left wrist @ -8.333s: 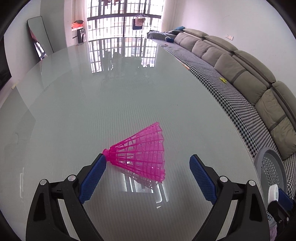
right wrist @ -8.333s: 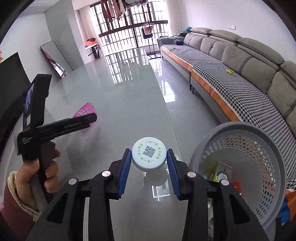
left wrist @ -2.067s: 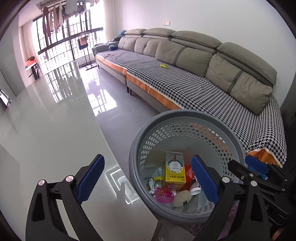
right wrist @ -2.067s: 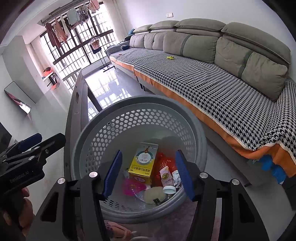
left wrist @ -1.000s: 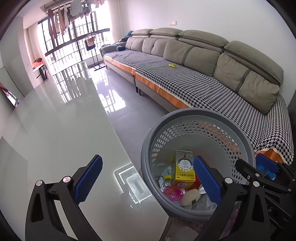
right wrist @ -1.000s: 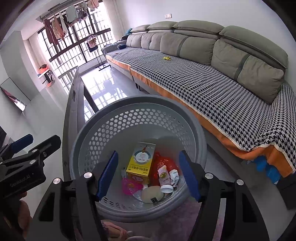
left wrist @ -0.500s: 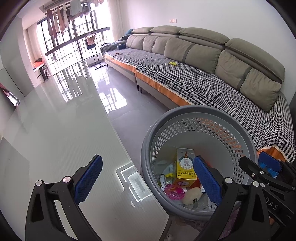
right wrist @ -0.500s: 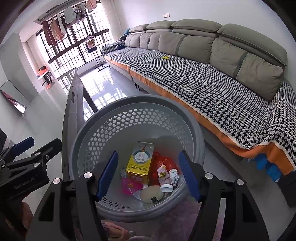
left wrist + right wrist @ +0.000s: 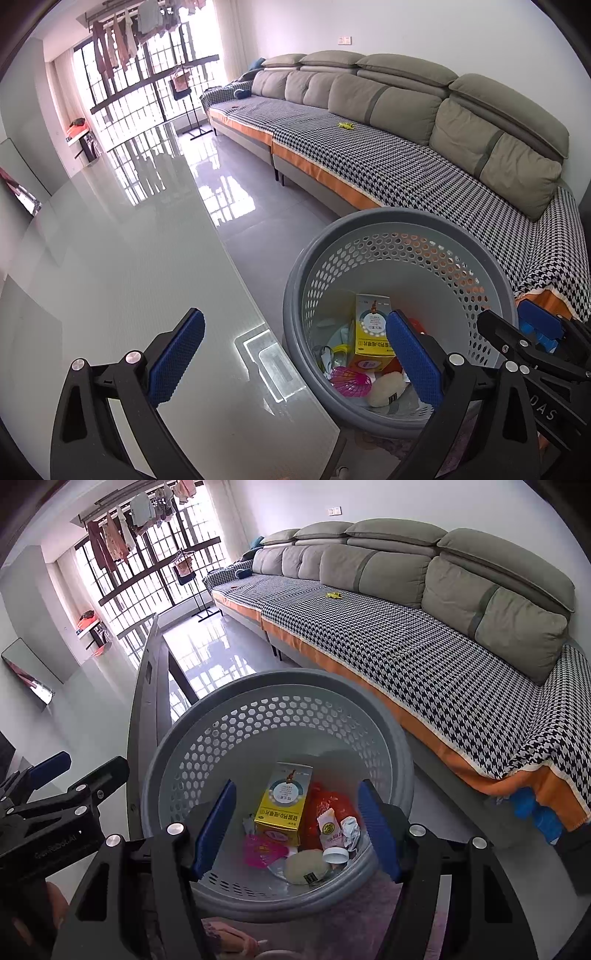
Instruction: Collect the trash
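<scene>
A grey perforated trash basket (image 9: 399, 225) stands on the floor beside the glass table; it also shows in the right wrist view (image 9: 280, 681). Inside lie a yellow box (image 9: 282, 801), a pink shuttlecock (image 9: 349, 380), a red wrapper (image 9: 325, 801), a white round lid (image 9: 335, 856) and a pale oval piece (image 9: 304, 866). My left gripper (image 9: 295, 356) is open and empty, straddling the table edge and the basket's left rim. My right gripper (image 9: 295, 829) is open and empty directly over the basket.
The glass table (image 9: 110, 258) fills the left of the left wrist view. A long grey sofa (image 9: 406, 110) with a houndstooth cover runs along the right wall. Glossy grey floor (image 9: 258, 206) lies between table and sofa. Barred windows with a clothes rack (image 9: 147, 554) stand at the far end.
Earlier the left gripper was at the pink shuttlecock and the right held the white lid; both items now lie in the basket. Over the last second both grippers stay open and barely move.
</scene>
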Tool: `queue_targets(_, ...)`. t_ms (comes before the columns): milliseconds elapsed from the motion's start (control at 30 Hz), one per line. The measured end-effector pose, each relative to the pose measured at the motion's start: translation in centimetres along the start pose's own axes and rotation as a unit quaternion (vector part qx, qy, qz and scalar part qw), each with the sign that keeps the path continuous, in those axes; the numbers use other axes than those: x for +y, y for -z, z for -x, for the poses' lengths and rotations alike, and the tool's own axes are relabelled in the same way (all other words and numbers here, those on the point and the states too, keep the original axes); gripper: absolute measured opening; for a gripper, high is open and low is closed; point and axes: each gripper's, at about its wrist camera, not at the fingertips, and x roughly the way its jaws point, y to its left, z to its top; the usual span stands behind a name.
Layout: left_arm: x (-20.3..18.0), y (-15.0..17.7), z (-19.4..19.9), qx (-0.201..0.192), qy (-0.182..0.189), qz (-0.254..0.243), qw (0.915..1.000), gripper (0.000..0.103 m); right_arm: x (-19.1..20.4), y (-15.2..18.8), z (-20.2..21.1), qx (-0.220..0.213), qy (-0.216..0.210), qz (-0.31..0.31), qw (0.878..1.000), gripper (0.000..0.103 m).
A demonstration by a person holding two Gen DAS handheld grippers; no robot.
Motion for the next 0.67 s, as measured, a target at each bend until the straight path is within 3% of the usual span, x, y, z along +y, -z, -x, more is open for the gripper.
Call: queue_targets(667, 0.03, 0.21, 0.03, 0.004, 0.004, -0.003, 1.0, 0.097, -0.05, -0.06, -0.1, 0.0, 0.0, 0.0, 1.0, 0.065)
